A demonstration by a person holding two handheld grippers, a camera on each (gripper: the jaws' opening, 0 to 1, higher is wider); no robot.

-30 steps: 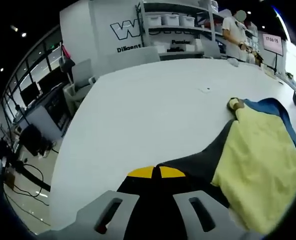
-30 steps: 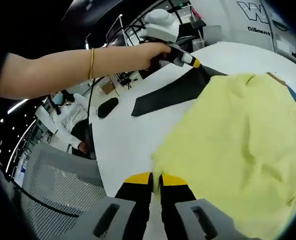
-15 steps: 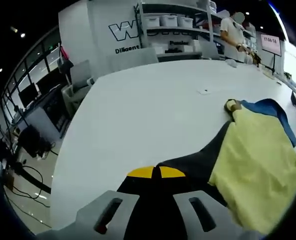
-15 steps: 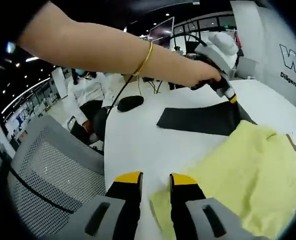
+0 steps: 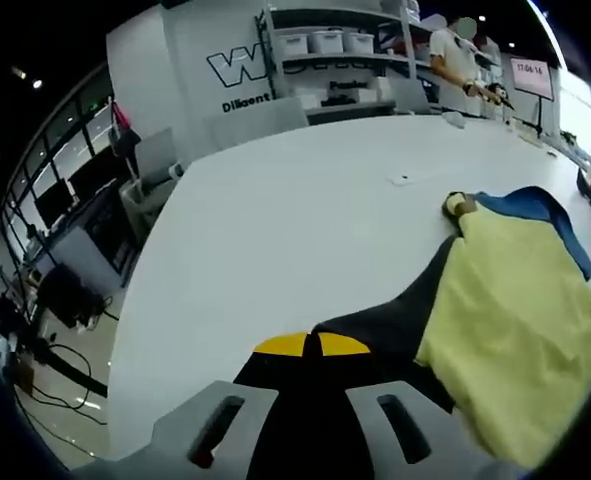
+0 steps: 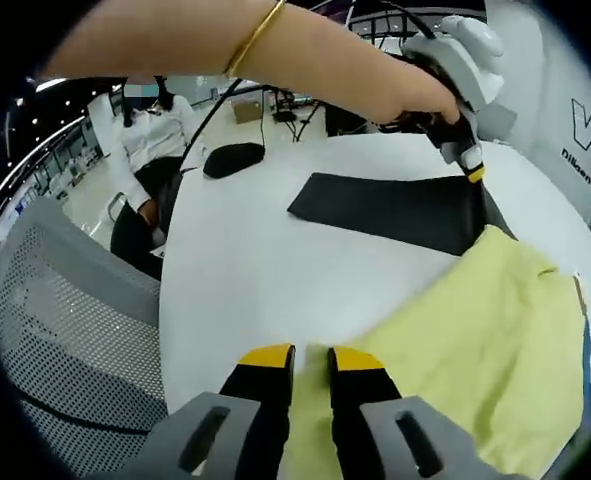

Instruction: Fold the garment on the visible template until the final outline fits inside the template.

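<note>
Yellow garment (image 6: 475,330) lies spread on the white table (image 6: 265,270), ahead and to the right of your right gripper (image 6: 308,358). Its near edge reaches down between and around that gripper's yellow-tipped fingers (image 6: 266,357). Those fingers stand close together with only a thin gap; the cloth edge seems to sit in that gap, but the view is too poor there to say whether it is pinched.

A dark template sheet (image 6: 385,205) lies flat beyond the right fingertips, partly under the far edge of the yellow cloth. Your left gripper (image 6: 472,172) comes into the right gripper view at the sheet's far right corner, held in your hand (image 6: 415,95), its tip down on the dark sheet.

In the left gripper view the two jaws of the left gripper (image 5: 310,345) are pressed together, yellow tips touching, closed on the corner of the dark sheet (image 5: 395,320), which runs away from the fingertips to the right. The yellow garment (image 5: 515,330) covers the sheet further right of those fingers, and a blue layer (image 5: 540,210) shows past its far edge. A mesh chair (image 6: 65,320) stands left of the right fingers.
</note>
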